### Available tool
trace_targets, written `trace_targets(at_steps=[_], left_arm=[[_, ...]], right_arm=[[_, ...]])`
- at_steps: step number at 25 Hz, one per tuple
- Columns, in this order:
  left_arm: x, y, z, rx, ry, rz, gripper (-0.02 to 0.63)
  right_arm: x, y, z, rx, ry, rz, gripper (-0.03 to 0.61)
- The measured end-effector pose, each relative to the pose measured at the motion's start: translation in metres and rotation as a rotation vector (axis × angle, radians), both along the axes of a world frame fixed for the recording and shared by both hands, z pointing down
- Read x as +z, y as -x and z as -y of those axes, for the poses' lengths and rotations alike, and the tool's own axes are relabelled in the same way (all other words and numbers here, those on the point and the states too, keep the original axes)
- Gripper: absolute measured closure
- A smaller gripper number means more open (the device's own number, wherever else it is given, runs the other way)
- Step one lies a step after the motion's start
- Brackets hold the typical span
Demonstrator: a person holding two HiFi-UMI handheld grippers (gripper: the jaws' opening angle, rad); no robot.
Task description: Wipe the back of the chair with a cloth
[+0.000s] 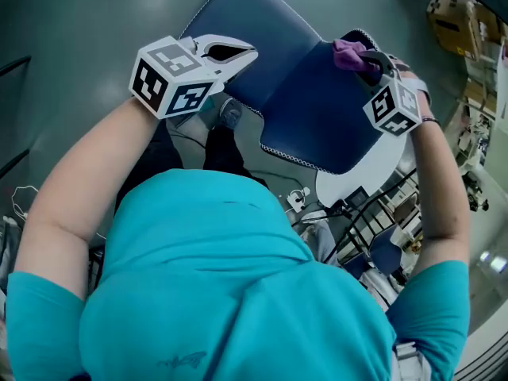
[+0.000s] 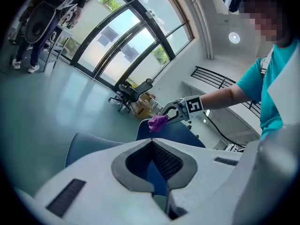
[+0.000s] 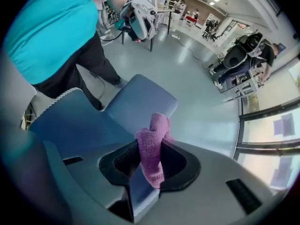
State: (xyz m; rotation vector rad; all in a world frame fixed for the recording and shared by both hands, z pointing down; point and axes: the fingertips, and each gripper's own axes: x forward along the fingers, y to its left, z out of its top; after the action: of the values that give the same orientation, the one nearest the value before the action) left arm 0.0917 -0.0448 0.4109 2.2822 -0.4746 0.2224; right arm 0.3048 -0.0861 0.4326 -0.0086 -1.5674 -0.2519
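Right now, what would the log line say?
right claw: shut on purple cloth | purple cloth: at chair back edge | left claw: shut, empty

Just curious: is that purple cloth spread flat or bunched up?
Bunched up: the purple cloth is wadded between the right gripper's jaws.

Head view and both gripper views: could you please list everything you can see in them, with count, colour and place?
chair: one, dark blue, below the grippers
cloth: one, purple, at the chair back's edge, between the right jaws
office chair: one, black, far off by the windows
cardboard box: at least one, brown, beside the office chair
floor: grey, all round
shirt: one, teal, bottom of the head view
left gripper: one, white, jaws shut and empty, at the chair's left side
right gripper: one, white, jaws shut on the cloth
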Motion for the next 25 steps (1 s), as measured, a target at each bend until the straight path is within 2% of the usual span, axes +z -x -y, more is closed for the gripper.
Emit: trace_targets(at_steps=[8, 12, 19, 25], left_arm=[[0.059, 0.022, 0.020, 0.010, 0.037, 0.032, 0.618], [0.085, 0.014, 0.018, 0.025, 0.051, 0.027, 0.618], [0.107, 0.005, 0.006, 0.039, 0.078, -0.004, 0.618], [0.113, 0.001, 0.006, 0.039, 0.085, -0.014, 0.618]], right_arm=[[0.071, -0.009, 0.056, -0.270, -0.029, -0.258, 0.471], [0.104, -0.032, 0.068, -0.346, -0.029, -0.341, 0.471], [0.131, -0.068, 0.070, -0.372, -0.009, -0.432, 0.469], [0.129, -0.072, 0.069, -0.299, 0.001, -0.432, 0.469]])
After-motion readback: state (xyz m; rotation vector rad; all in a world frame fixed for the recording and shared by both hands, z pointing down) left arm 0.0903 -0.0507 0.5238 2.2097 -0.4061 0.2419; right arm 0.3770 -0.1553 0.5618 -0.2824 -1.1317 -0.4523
